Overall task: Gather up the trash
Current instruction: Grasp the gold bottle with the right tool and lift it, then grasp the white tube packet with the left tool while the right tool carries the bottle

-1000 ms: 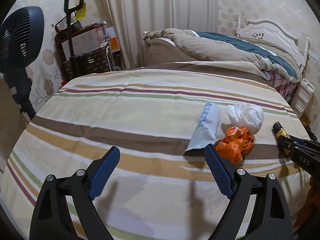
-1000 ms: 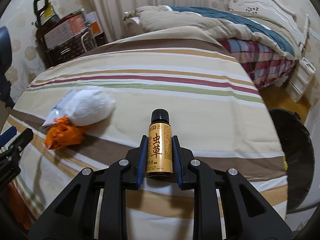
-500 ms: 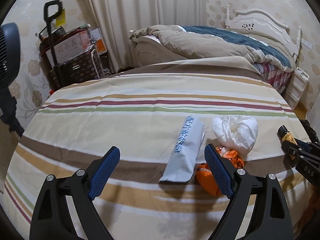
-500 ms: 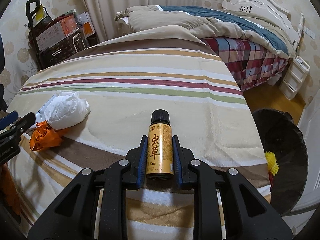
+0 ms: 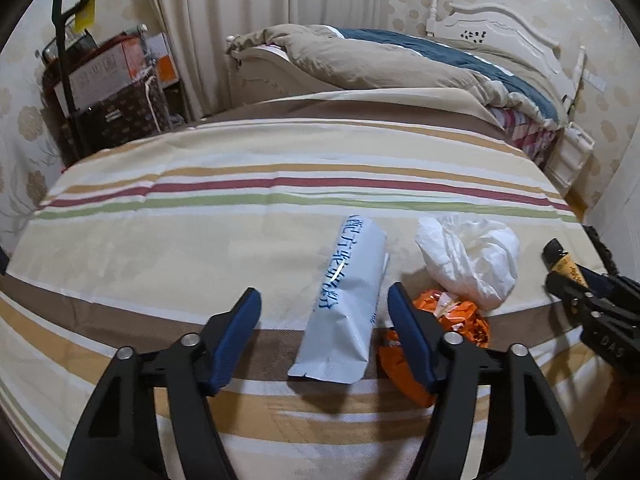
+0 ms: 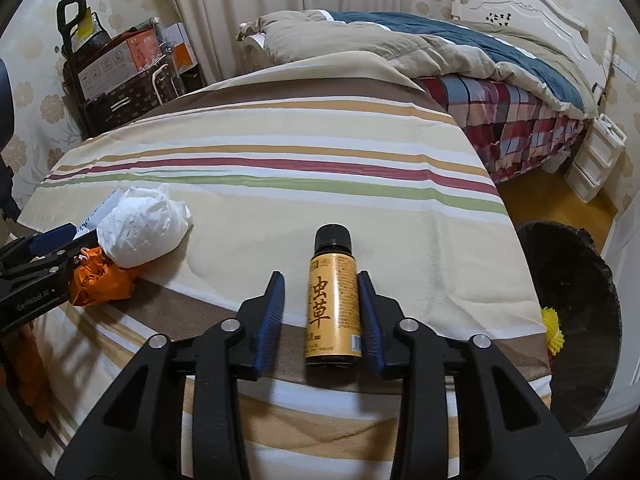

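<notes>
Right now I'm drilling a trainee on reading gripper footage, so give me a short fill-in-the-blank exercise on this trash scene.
1. The pouch between the left gripper fingers is pale ____.
2. The bottle between the opening right gripper jaws has a ____ cap.
3. The crumpled wrapper beside the white tissue wad is ____.
4. The bin at the table's right is lined in ____.

Missing words: grey; black; orange; black

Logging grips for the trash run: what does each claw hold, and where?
Nothing. Right claw, opening, has released the gold bottle; left claw, closing, straddles the white pouch untouched.
</notes>
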`<move>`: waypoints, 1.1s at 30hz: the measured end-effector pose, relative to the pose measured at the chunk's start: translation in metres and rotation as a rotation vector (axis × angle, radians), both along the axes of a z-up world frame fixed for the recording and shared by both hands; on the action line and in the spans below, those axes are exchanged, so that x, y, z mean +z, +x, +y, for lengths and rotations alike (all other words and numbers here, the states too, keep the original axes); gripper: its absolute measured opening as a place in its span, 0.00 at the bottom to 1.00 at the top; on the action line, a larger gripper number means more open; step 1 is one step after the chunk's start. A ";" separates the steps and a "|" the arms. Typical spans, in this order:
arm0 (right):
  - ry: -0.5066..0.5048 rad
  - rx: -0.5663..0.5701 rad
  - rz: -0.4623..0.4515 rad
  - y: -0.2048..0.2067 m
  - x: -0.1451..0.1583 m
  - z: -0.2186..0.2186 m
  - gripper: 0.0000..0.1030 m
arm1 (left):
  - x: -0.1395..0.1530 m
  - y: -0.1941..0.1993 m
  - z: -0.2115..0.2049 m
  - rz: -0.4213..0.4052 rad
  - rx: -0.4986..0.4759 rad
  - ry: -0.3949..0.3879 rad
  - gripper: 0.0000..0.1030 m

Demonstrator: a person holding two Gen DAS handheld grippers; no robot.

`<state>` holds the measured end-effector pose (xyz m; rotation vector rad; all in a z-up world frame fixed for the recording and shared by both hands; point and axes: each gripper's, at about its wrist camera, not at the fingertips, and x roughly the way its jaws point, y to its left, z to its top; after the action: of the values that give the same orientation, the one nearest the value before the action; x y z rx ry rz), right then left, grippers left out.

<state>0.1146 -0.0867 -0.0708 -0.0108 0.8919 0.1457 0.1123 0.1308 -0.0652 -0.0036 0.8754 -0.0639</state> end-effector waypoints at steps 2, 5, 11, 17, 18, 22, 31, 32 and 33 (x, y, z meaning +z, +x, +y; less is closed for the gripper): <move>0.002 0.000 0.000 0.000 0.000 0.001 0.39 | 0.000 -0.001 0.000 -0.002 -0.010 -0.004 0.55; 0.004 -0.001 0.000 0.000 0.000 0.001 0.41 | -0.002 -0.003 -0.002 0.007 -0.029 -0.011 0.39; 0.007 -0.013 0.000 -0.002 0.000 0.001 0.45 | -0.003 -0.007 0.000 -0.002 -0.024 -0.013 0.36; 0.020 -0.023 -0.004 -0.006 0.001 -0.002 0.44 | -0.001 -0.014 0.008 -0.025 0.014 -0.018 0.35; 0.022 -0.021 -0.004 -0.006 0.001 -0.003 0.41 | -0.001 -0.017 0.010 -0.031 0.028 -0.018 0.35; 0.031 -0.017 -0.002 -0.008 0.002 -0.004 0.23 | 0.002 -0.023 0.015 -0.051 0.062 -0.005 0.35; 0.050 -0.011 -0.012 -0.016 0.003 -0.007 0.23 | 0.009 -0.048 0.022 -0.076 0.116 -0.020 0.35; 0.053 -0.011 -0.016 -0.019 0.004 -0.008 0.23 | 0.010 -0.052 0.020 -0.081 0.117 -0.021 0.35; 0.054 -0.011 -0.019 -0.020 0.005 -0.009 0.23 | 0.012 -0.054 0.019 -0.085 0.116 -0.022 0.35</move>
<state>0.0943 -0.0953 -0.0657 0.0431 0.8686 0.1593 0.0583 0.1496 -0.0537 -0.0716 0.7884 0.0344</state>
